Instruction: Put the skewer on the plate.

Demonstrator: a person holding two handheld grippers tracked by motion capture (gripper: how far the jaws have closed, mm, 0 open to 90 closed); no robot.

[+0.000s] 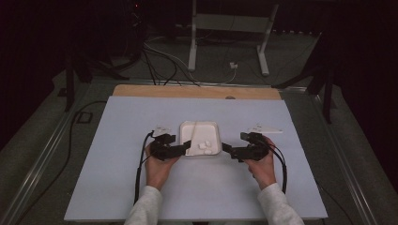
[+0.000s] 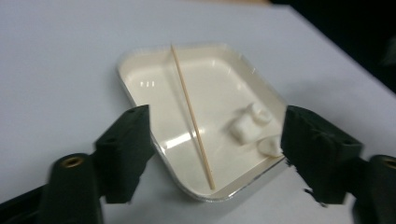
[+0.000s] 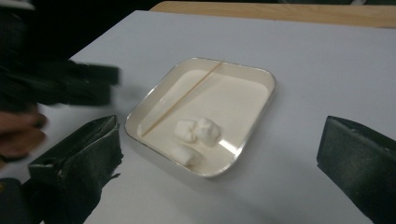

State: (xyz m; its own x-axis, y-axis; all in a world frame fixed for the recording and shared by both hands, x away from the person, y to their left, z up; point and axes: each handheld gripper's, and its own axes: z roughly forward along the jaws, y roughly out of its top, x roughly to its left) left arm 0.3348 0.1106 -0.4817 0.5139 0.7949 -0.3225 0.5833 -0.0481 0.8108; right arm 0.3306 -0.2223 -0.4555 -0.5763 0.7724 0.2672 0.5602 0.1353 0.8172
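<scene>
A shallow white tray sits mid-table on the pale sheet. Inside it lies a thin wooden skewer, running from the far rim to the near rim, beside three white marshmallow pieces in its near right corner. My left gripper hovers at the tray's near left corner; its jaws stand open on either side of the tray's near corner with nothing pressed between them. To the right of the tray my right gripper points at it, jaws wide open and empty. The left gripper appears blurred in the right gripper view.
The pale sheet covers a wooden tabletop whose bare strip runs along the far edge. Beyond it, a white stand's legs and loose cables lie on the floor. Each gripper trails a black cable.
</scene>
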